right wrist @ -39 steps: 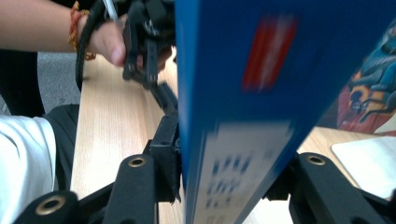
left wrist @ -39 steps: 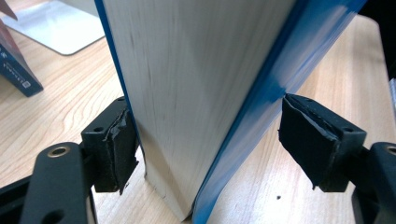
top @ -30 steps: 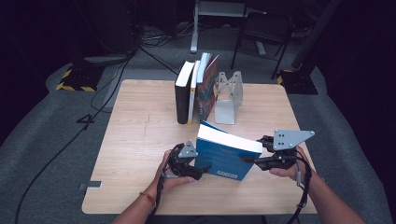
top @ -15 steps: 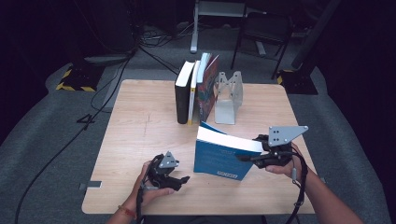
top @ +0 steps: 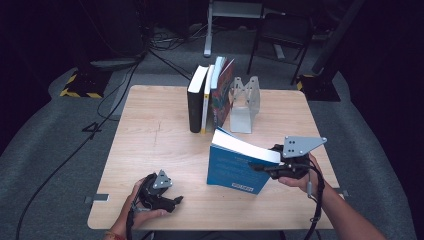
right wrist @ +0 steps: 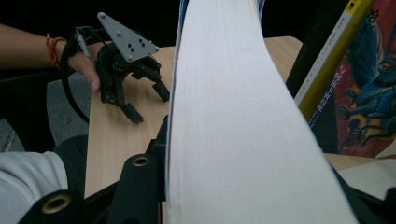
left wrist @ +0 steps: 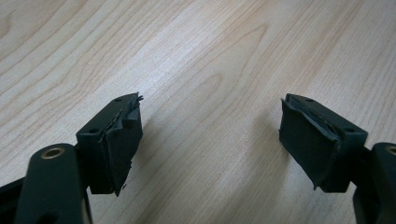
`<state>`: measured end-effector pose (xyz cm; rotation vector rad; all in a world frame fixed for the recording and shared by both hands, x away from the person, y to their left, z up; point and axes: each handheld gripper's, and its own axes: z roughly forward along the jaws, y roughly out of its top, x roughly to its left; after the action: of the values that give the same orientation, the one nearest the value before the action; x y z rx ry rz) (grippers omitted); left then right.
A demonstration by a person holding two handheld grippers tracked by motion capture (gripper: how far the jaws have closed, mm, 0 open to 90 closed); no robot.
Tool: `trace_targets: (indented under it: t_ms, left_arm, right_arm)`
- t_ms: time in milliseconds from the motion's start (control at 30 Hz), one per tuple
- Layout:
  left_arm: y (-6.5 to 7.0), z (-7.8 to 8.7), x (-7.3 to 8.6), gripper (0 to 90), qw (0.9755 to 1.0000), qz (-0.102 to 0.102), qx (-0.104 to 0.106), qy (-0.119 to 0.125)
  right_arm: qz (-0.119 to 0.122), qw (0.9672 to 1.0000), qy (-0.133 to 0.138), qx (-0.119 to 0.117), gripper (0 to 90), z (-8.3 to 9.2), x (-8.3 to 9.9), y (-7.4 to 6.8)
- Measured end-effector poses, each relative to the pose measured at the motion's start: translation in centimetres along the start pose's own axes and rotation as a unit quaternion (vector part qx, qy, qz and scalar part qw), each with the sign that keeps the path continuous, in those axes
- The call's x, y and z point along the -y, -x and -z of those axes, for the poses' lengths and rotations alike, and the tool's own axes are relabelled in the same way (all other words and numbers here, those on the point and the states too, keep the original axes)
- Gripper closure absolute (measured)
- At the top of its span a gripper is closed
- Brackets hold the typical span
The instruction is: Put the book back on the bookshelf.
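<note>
At seven o'clock on the table, the left gripper has just been opening, jaws wide and empty. At four o'clock, the right gripper clamps the blue book upright. At twelve o'clock, three books lean against a bookend.

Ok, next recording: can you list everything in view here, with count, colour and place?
Blue book: one, blue cover, white pages, upright at front right, clamped by the right hand-held gripper.
Standing books: three, black, white-yellow and illustrated red, in a row at table back.
Bookend: one, grey metal, right beside the row.
Table: one, light wood.
Left hand-held gripper: black, open, low at front left.
Right hand-held gripper: black, grey plate on top, shut on the blue book.
</note>
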<state>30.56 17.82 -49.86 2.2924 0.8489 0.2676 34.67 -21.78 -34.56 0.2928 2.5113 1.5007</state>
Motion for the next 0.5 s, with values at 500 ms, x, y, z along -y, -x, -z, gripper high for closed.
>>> trace_targets:
  t_ms: [500]
  left_arm:
    - [-0.19,-0.55,0.24,14.7,0.9997,-0.008,-0.009,0.022]
  right_arm:
    - [-0.016,0.9996,-0.013,0.022,60.6,0.31,-1.00,0.19]
